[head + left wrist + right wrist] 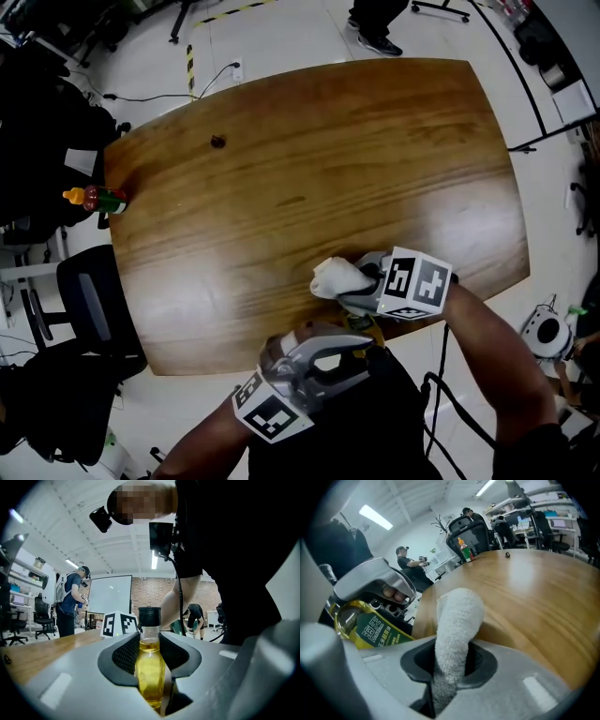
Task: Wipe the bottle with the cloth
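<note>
**Both pairs of jaws closed on their loads**

Head view: the left gripper [359, 330] and right gripper [349, 281] are seen close together at the near edge of the wooden table [309, 159], with a white cloth [336, 276] bunched at the right one's tip.

Left gripper view: a black-capped bottle [150, 667] of yellow oil is clamped upright between the jaws.

Right gripper view: the cloth is pinched between the jaws — its rounded end standing above them — and the bottle is seen nearby, at left.

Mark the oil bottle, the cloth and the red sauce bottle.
oil bottle [150, 667]: left gripper view, yellow body.
cloth [457, 616]: right gripper view, rolled upper part.
red sauce bottle [92, 198]: head view, red body.
</note>
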Action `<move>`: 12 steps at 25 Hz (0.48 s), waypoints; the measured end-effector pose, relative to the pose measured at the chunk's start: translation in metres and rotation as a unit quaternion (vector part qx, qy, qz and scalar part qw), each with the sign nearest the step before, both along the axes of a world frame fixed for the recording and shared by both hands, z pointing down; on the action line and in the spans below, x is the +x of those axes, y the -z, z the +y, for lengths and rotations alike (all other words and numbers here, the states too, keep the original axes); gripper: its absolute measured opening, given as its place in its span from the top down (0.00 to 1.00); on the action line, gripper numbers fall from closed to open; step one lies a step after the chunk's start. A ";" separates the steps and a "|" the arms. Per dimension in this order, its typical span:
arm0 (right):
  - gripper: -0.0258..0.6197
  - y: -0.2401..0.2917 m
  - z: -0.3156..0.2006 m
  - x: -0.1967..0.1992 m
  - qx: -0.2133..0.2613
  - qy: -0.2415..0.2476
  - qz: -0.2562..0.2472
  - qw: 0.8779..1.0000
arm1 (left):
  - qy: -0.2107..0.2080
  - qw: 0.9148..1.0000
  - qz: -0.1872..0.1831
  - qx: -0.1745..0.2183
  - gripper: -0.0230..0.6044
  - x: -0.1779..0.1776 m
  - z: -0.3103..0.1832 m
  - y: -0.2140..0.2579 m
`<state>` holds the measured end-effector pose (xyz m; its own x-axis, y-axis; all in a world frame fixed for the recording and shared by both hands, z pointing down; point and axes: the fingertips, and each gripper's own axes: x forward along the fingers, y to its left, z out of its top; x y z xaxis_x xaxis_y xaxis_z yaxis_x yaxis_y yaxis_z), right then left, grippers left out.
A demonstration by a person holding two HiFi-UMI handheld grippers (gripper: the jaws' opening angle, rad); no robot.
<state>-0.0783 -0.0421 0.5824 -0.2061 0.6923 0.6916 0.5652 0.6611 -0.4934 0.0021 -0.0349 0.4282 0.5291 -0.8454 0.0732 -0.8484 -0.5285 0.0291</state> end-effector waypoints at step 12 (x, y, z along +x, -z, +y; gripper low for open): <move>0.85 0.063 -0.115 0.020 0.085 -0.401 -0.113 0.905 | -0.016 1.000 -0.018 0.003 0.73 -0.003 0.007 -0.012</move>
<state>-0.0579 -0.1576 0.5193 -0.7446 0.1446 0.6516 -0.0571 0.9588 -0.2781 -0.0011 -0.0283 0.4398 0.5522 -0.8290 0.0886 -0.8320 -0.5547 -0.0049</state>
